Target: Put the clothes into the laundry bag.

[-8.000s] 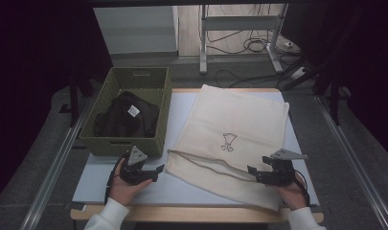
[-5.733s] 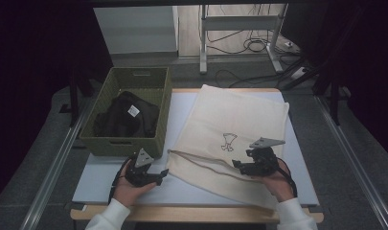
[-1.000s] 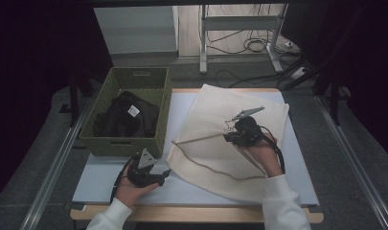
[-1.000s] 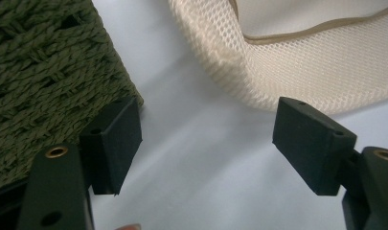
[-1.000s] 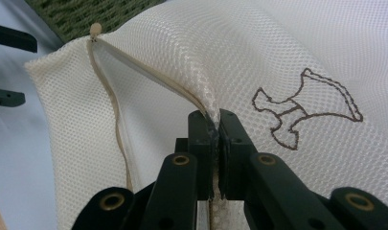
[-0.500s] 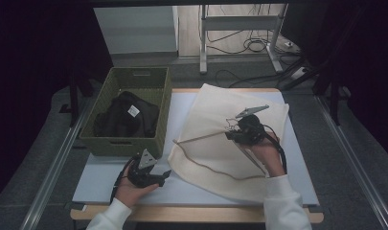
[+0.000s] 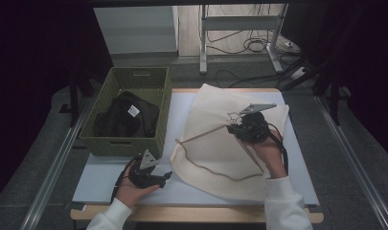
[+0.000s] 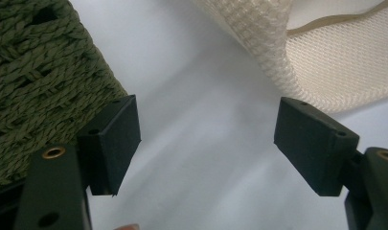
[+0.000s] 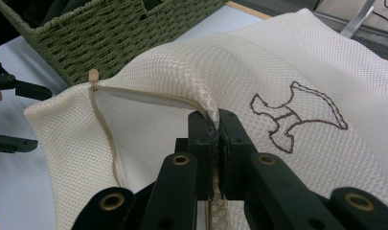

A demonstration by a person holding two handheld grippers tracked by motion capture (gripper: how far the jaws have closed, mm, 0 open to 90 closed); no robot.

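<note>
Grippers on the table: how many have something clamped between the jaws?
1. The right gripper is shut on the cream mesh laundry bag's upper edge; the left gripper, beside the green woven basket, is open.

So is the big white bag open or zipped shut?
Open. The right gripper pinches the mesh bag by its upper zipper edge and lifts it, so a gap shows along the zipper.
</note>
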